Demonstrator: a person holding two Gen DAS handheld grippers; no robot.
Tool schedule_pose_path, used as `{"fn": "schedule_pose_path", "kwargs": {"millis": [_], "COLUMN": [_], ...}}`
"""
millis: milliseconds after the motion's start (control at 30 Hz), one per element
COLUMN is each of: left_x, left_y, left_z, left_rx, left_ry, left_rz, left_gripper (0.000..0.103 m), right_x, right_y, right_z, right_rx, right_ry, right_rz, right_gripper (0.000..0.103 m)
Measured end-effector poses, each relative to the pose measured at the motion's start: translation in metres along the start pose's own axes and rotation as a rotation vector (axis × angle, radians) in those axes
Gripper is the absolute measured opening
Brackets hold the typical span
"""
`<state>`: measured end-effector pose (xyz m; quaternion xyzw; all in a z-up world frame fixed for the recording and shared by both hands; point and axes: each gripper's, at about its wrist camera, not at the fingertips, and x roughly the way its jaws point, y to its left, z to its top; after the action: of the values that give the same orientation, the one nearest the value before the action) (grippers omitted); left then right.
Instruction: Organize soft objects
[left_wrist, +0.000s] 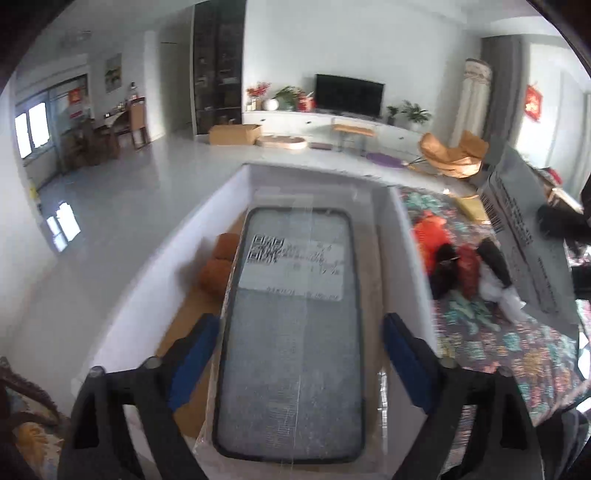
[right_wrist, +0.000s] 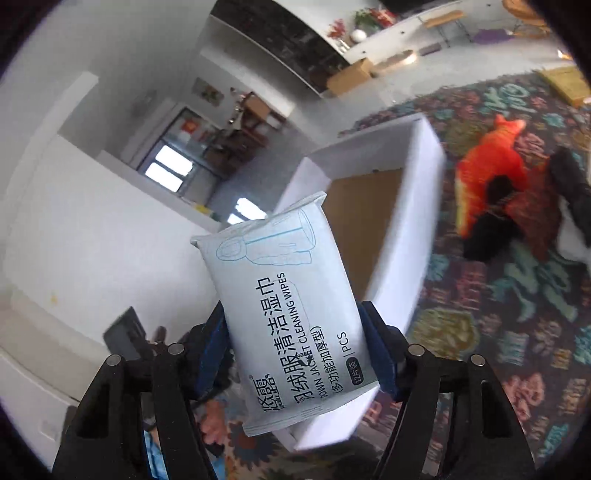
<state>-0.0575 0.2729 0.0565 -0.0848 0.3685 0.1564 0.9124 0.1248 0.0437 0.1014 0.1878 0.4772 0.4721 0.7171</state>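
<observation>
White film pack of down-jacket cleaning wipes (right_wrist: 280, 295) sits between the blue pads of your right gripper (right_wrist: 293, 314), above the near corner of the white box (right_wrist: 406, 240). The pads lie right at its long edges, but the pack's sides look straight and unpinched. You cannot tell from this view whether they press or merely flank it.

Your left gripper (left_wrist: 299, 325) stands wide. A flat dark-rimmed item in a clear sleeve (left_wrist: 295, 332) lies between the fingers, with a visible gap at the left pad, so read it as not gripped. It is over the box interior, where a brown plush (left_wrist: 216, 269) rests on the cardboard floor.

Handling, judged:
- Wipes pack: light, squashy, and its film is probably slick. Take it across the short width near the middle. A grip near a sealed end would likely let it droop or slide.
- Sleeved item: thin, fairly stiff, with a slippery wrapper. Edge-to-edge grip at mid-length.

Remaining soft goods lie on the patterned rug (right_wrist: 517, 332) just beyond the box: an orange plush (right_wrist: 487, 177) among dark and red pieces. These should compress readily, so pinch a thick fold, not a loose edge.
</observation>
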Motion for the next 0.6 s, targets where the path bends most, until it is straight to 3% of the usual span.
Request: {"fn": "schedule_pose_path", "kwargs": {"millis": [100, 200, 267, 333, 467, 600], "left_x": [0.014, 0.012, 0.011, 0.012, 0.010, 0.027], "left_y": [0.022, 0.022, 0.008, -0.018, -0.097, -0.177], "left_z": [-0.007, -0.014, -0.016, -0.019, -0.025, -0.045], "left_rx": [-0.021, -0.056, -0.059, -0.035, 0.076, 0.203], "left_ry": [0.033, 0.003, -0.007, -0.010, 0.006, 0.070], "left_rz": [0.099, 0.089, 0.038, -0.041, -0.218, -0.323], "left_gripper": [0.103, 0.103, 0.103, 0.103, 0.103, 0.103], "right_x": [0.040, 0.024, 0.012, -0.001, -0.025, -0.055], "right_y": [0.021, 0.014, -0.001, -0.022, -0.090, -0.147], "right_z": [-0.008, -0.023, -0.030, -0.046, -0.095, -0.132], "right_rx": [0.006, -0.044, -0.093, -0.155, -0.175, -0.098], "right_ry": [0.027, -0.036, -0.071, -0.088, -0.033, -0.011], "right_rz": [-0.028, -0.090, -0.206, -0.390, -0.733, -0.886], "right_gripper": [0.087, 0.087, 0.087, 0.087, 0.087, 0.087]}}
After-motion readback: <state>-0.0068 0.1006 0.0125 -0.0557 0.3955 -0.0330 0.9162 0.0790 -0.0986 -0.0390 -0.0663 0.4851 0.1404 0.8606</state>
